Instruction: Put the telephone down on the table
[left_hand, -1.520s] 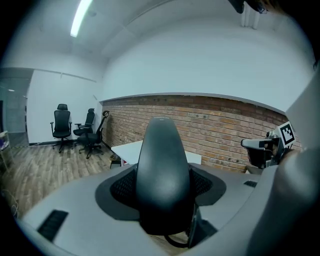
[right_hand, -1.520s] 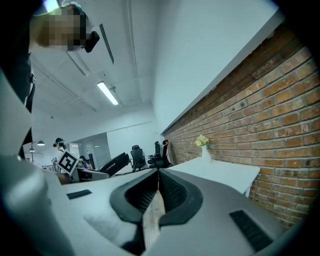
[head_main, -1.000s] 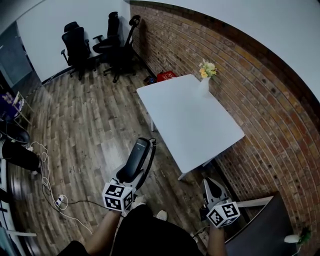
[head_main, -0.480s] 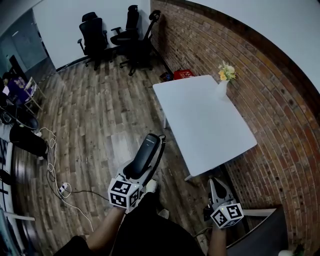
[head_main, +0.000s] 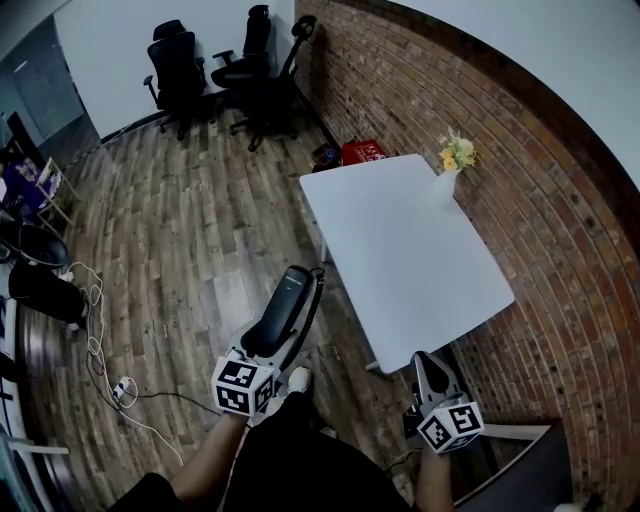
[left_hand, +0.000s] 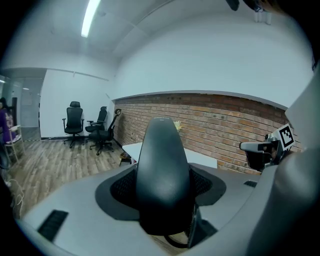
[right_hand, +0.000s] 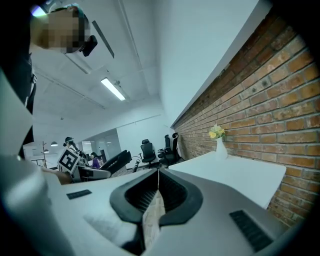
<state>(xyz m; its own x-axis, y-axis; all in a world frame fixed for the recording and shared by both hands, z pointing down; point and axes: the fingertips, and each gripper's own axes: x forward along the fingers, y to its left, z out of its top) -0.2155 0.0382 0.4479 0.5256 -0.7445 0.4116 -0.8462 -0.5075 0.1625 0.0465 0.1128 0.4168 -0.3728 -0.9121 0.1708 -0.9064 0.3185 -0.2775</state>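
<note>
On the left, the left gripper (head_main: 262, 348) clamps one black telephone (head_main: 287, 300) by its lower end, above the wooden floor (head_main: 180, 230), presumably bound for the single white worktop (head_main: 400, 250); that bears one flower vase (head_main: 447, 180); rightmost, the right gripper (head_main: 428, 368) is pinched closed, empty, apparently unneeded.

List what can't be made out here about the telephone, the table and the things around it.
- Telephone: the left gripper view shows only its dark back. Any keys face away, and the left gripper, shut on it, covers its sides.
- Table: in the head view its own top hides most of the legs.
- Red thing on the floor: too small in the head view, and partly behind the table's far edge.
- Flowers: too small in the head view to name.
</note>
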